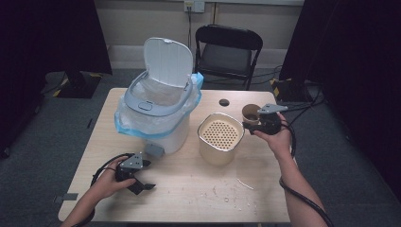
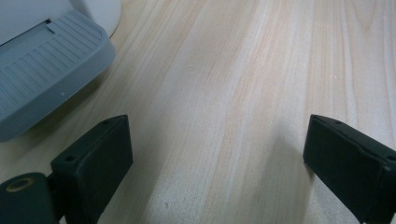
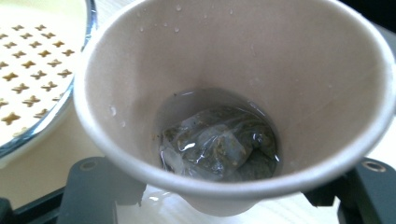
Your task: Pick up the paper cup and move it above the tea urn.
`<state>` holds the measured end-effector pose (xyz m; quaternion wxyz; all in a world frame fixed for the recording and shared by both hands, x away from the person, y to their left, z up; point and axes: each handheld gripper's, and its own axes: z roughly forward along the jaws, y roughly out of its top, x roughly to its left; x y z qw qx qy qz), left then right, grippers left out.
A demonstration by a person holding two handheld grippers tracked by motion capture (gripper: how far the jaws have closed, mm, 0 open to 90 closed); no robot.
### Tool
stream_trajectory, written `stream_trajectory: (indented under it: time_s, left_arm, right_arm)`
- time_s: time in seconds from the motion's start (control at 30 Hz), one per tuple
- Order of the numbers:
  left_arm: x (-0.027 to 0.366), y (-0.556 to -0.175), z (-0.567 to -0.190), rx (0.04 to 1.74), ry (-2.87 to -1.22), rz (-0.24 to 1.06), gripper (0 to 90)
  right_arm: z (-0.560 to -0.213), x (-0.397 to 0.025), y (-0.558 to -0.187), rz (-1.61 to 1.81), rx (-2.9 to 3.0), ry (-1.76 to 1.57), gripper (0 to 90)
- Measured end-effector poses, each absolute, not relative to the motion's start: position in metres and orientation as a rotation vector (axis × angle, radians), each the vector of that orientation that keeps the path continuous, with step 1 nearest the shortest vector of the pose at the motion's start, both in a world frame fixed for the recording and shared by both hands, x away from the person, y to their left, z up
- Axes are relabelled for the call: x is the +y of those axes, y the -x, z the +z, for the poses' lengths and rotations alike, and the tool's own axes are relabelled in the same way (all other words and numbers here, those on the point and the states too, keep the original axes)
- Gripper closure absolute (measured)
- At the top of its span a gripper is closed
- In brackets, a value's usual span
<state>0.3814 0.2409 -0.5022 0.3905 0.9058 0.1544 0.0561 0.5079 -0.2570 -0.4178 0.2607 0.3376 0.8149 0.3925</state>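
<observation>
A brown paper cup [image 1: 250,112] sits between the jaws of my right gripper [image 1: 257,124], just right of a cream container with a perforated strainer top [image 1: 220,135]. In the right gripper view the cup [image 3: 224,60] holds a wet tea bag [image 3: 217,147] in a little liquid, and the right gripper [image 3: 224,189] is shut on its lower wall. The strainer [image 3: 32,56] lies to the left. My left gripper [image 1: 142,182] rests open near the table's front left. The left gripper [image 2: 217,140] has bare wood between its jaws, with the grey pedal [image 2: 42,70] just ahead.
A white pedal bin [image 1: 158,106], lid up and lined with a pale plastic bag, stands at the back left of the wooden table [image 1: 189,184]. A black folding chair [image 1: 228,52] is behind the table. Crumbs and drops [image 1: 231,196] lie near the front edge.
</observation>
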Motion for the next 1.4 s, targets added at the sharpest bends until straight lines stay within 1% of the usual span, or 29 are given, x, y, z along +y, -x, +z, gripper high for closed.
stream_trajectory:
  time_s: [0.4,0.73,1.4]
  left_arm:
    - [0.241,-0.381,-0.502,0.392,-2.302,0.143,7.4]
    - [0.241,-0.381,-0.502,0.392,-2.302,0.143,7.4]
    - [0.241,-0.381,-0.502,0.392,-2.302,0.142,7.4]
  right_arm:
    - [-0.407,-0.256,-0.511,1.038,2.182,-0.881,31.6]
    - [-0.395,-0.248,-0.511,0.952,2.154,-0.750,31.9]
    - [-0.384,-0.241,-0.510,0.882,2.127,-0.645,33.7]
